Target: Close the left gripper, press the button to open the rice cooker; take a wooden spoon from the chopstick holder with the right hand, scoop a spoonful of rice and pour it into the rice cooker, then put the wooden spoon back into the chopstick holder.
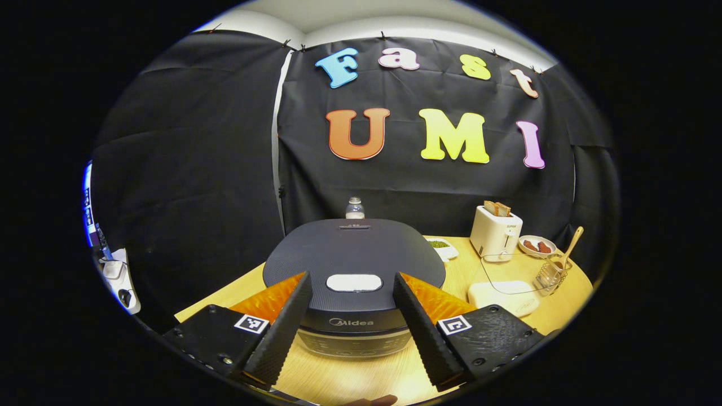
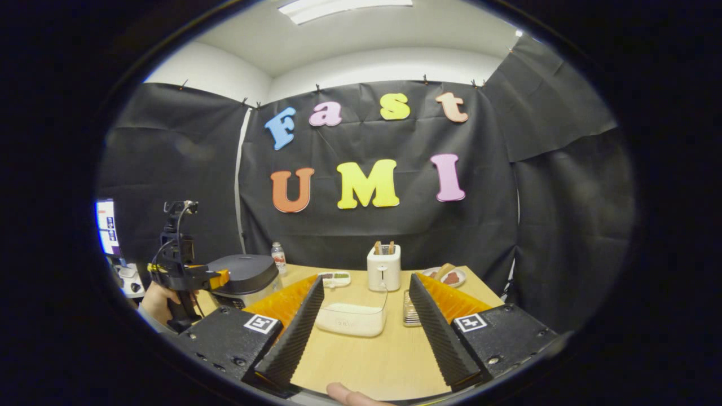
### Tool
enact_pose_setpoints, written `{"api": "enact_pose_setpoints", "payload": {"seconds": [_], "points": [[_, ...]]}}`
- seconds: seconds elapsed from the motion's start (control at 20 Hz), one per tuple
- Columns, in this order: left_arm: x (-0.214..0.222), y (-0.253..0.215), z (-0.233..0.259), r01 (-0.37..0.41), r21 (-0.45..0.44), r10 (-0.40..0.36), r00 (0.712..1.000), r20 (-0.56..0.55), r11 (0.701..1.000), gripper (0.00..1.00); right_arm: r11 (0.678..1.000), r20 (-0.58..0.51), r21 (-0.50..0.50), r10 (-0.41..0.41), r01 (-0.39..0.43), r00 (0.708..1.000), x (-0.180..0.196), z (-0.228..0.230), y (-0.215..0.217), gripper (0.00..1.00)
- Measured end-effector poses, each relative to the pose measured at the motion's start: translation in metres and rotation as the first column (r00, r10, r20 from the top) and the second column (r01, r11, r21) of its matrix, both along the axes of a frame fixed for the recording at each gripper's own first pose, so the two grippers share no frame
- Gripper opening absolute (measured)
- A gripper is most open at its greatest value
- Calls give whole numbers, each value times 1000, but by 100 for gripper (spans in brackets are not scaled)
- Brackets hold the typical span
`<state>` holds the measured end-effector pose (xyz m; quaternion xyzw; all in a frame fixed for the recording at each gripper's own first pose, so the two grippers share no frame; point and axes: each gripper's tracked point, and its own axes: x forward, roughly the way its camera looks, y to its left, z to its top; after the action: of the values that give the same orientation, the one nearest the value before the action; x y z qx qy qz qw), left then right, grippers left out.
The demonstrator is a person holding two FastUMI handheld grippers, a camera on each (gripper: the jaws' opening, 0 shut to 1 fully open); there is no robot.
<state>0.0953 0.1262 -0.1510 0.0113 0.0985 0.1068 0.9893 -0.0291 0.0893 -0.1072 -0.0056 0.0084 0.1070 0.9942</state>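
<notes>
The dark rice cooker (image 1: 354,254) stands right in front of my left gripper (image 1: 352,277) with its lid down. Its white button (image 1: 354,282) lies between and beyond the wide-open fingers. At the right, a wooden spoon (image 1: 571,246) stands in the wire chopstick holder (image 1: 549,276), beside a clear box of rice (image 1: 503,294). My right gripper (image 2: 366,280) is open and holds nothing, above the table in front of the rice box (image 2: 352,319). One of its fingers partly hides the chopstick holder (image 2: 408,314). A hand (image 2: 155,300) holds the left gripper (image 2: 219,278) by the rice cooker (image 2: 246,278).
A white toaster (image 1: 495,231) with bread stands at the back, with a plate of food (image 1: 537,246) to its right and a small dish (image 1: 441,246) to its left. A bottle (image 1: 355,208) stands behind the cooker. The wooden table (image 2: 372,361) ends near the black cloth.
</notes>
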Motion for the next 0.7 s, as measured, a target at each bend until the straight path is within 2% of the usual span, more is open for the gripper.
{"api": "enact_pose_setpoints", "payload": {"seconds": [0.05,0.1,0.15,0.25,0.5,0.7], "points": [[0,-1,2,6,6,-6,1000,4,1000,94,1000,1,-2,-4,4,1000,1,1,-1,98],[-1,-3,2,11,8,-11,1000,-1,1000,100,1000,2,-2,-7,7,1000,2,1,-2,98],[-3,-4,4,13,14,-13,1000,-1,1000,92,1000,4,-3,-11,11,1000,2,2,-2,98],[-8,-8,8,19,18,-18,1000,-13,1000,90,1000,9,-5,-20,20,1000,3,4,-4,98],[-25,-21,36,24,30,-24,1000,11,999,90,998,24,-21,-50,51,998,0,8,-14,98],[-48,-44,73,61,28,-63,995,77,998,94,997,36,-9,-71,72,997,-3,15,-24,98]]}}
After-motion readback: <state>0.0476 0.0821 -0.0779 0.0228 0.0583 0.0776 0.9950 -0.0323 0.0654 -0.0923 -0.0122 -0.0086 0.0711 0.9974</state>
